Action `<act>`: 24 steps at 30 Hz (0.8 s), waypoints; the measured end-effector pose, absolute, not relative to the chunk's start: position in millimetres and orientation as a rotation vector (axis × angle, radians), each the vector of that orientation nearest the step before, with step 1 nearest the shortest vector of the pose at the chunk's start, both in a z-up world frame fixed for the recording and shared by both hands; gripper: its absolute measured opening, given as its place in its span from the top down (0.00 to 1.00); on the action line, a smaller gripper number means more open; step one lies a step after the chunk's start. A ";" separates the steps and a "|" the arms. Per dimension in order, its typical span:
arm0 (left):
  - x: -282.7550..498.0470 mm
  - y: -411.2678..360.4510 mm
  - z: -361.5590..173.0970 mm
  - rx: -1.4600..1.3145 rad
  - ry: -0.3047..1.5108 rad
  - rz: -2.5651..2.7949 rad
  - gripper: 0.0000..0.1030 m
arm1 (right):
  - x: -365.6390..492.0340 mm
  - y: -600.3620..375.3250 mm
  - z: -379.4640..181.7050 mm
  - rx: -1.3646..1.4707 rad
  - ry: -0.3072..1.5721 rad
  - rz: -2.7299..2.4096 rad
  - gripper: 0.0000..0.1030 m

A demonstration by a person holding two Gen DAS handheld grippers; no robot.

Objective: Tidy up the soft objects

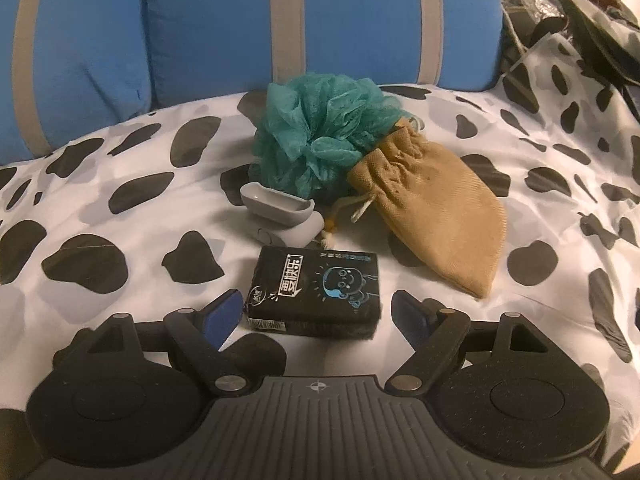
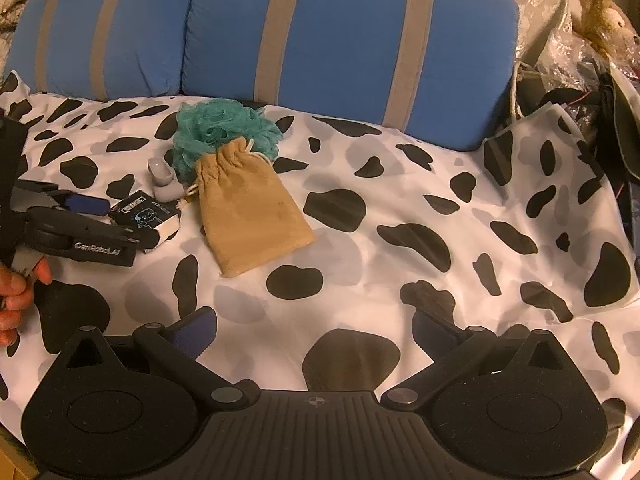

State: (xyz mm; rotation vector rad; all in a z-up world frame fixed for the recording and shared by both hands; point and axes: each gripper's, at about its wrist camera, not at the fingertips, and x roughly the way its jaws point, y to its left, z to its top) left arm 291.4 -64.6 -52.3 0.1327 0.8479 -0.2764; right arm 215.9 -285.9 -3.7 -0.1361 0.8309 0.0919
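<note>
Straddling the black packet [image 1: 314, 294] with its jaws apart, the left tool [image 1: 316, 312] sat at the bottom centre of the left wrist view, over the cow-print sheet [image 1: 120, 240].

Both blue pads [image 1: 224, 314] flanked the packet's near end, gripping nothing; it looked light and squashy, best pinched across its short sides. Just beyond lay a grey clip-like object [image 1: 278, 214], then a teal mesh pouf [image 1: 320, 132] touching a tan drawstring pouch [image 1: 432, 216], both limp, crowding any forward push. Blue striped cushions [image 1: 200, 40] filled the frame's top. In the right wrist view, the right tool [image 2: 316, 332] was spread too, empty, over bare sheet.
</note>
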 end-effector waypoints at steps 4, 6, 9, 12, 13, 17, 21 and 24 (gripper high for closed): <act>299.1 -65.7 -57.7 0.146 0.865 -0.282 0.29 | 219.1 -284.0 -4.6 -0.156 0.830 0.103 0.00; 300.8 -65.6 -59.1 0.157 0.871 -0.293 0.31 | 220.6 -283.6 -4.7 -0.163 0.827 0.100 0.00; 300.8 -65.6 -56.3 0.175 0.881 -0.309 0.32 | 223.7 -283.5 -6.3 -0.167 0.826 0.099 0.00; 298.8 -64.4 -53.4 0.187 0.886 -0.314 0.33 | 227.0 -282.1 -9.6 -0.174 0.823 0.110 0.00; 298.0 -63.8 -52.0 0.189 0.884 -0.317 0.33 | 228.4 -281.0 -11.0 -0.181 0.823 0.112 0.00; 294.4 -59.6 -40.8 0.175 0.863 -0.346 0.33 | 234.3 -272.2 -15.8 -0.230 0.797 0.138 0.00; 291.9 -52.6 -24.2 0.142 0.832 -0.373 0.33 | 240.5 -260.9 -19.7 -0.260 0.770 0.176 0.00; 290.2 -45.8 -13.1 0.117 0.810 -0.377 0.33 | 245.5 -249.4 -24.6 -0.281 0.758 0.214 0.00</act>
